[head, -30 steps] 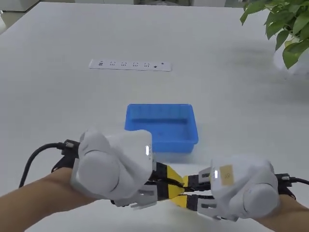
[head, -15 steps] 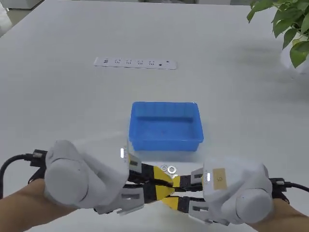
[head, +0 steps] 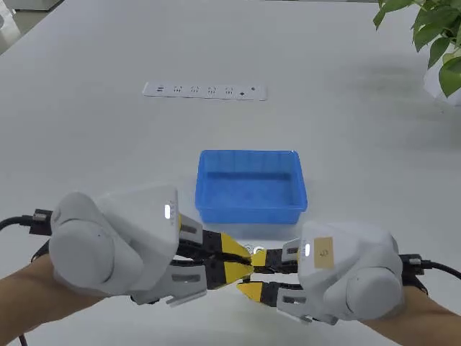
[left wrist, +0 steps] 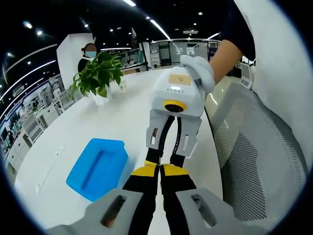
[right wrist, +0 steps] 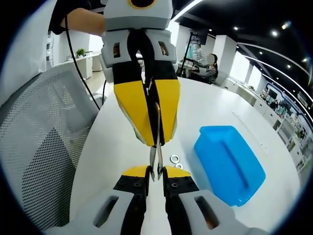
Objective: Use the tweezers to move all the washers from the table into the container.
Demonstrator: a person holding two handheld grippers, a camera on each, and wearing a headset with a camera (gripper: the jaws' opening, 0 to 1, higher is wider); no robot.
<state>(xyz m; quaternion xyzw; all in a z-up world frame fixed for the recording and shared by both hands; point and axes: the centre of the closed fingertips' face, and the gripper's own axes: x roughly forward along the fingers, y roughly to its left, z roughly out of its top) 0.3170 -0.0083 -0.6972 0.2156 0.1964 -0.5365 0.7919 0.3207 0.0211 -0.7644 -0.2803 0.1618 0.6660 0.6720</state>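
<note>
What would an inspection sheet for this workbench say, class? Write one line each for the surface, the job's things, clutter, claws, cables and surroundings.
Surface: white table, no spills seen.
Job's things: blue container just beyond the claws; washers on the table near it; tweezers between the two claws.
Clutter: power strip behind the container.
Claws: left claw shut on the tweezers; right claw has its jaws around their end, grip unclear.
Cables: black cable leaving the left claw's housing; second cable leaving the right.
Surroundings: potted plant at the far right; mesh chair; open office behind.
</note>
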